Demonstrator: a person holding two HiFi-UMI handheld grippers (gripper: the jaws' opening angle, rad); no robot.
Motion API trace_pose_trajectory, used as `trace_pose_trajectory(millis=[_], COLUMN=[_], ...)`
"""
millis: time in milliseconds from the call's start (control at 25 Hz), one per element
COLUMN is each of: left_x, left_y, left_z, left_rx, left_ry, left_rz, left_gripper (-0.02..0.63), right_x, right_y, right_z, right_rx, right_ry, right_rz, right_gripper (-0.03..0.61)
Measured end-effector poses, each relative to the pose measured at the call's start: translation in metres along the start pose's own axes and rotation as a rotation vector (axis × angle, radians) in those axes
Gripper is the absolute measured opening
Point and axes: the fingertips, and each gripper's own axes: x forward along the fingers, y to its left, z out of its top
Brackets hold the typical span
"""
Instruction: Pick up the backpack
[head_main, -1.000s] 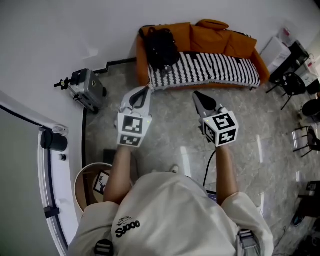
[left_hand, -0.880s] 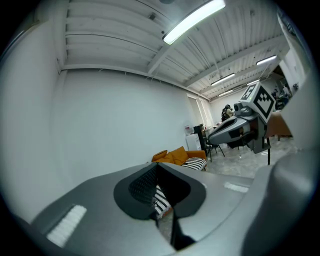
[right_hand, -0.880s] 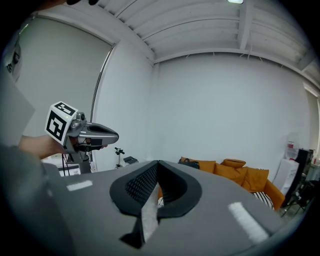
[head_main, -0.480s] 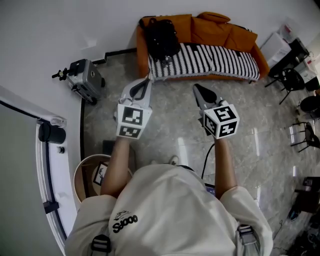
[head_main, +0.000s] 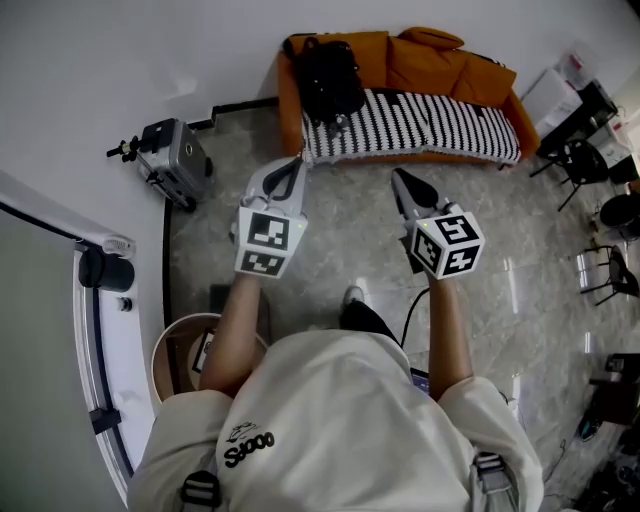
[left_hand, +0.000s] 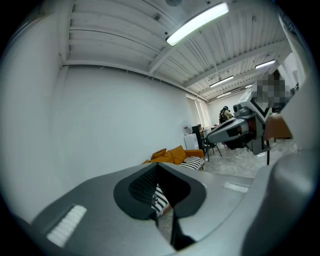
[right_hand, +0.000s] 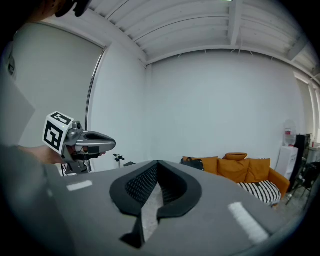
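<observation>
Backpack (head_main: 328, 80): black, on the left end of the orange sofa (head_main: 455, 65), leaning against the backrest. Round tub (head_main: 158, 352), lower left: holds a printed card, partly hidden. Left gripper (head_main: 296, 160) and right gripper (head_main: 397, 176): fingers closed tight, nothing between them. Both are over the floor (head_main: 345, 250), apart from the sofa.

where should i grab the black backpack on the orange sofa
Probably its top edge, coming from the front: the black backpack seems to lean against the backrest of the orange sofa, so its back is blocked. A handle is too small to see.
</observation>
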Motion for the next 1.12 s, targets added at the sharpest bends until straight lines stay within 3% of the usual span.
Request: trace_pose_trajectory(millis=[320, 560, 760, 1120], left_x=[0.033, 0.087, 0.153, 0.285], left_y=[0.025, 0.048, 0.081, 0.135], left_z=[-0.016, -0.025, -0.021, -0.005], left_rx=[-0.023, -0.019, -0.022, -0.034], left_ry=[0.031, 0.053, 0.051, 0.068], left_rz=[0.002, 0.005, 0.022, 0.047], left_gripper=[0.011, 0.011, 0.011, 0.011], right_x=[0.039, 0.084, 0.139, 0.242], right_y=[-0.02, -0.052, -0.1, -0.205], right_z=[-0.004, 0.017, 0.036, 0.053], right_rx=[0.011, 0.013, 0.014, 0.037], right_ry=[0.03, -0.033, -0.057, -0.009], right_rz=[-0.019, 0.014, 0.035, 0.04], right_gripper=[0.003, 0.003, 0.003, 0.003])
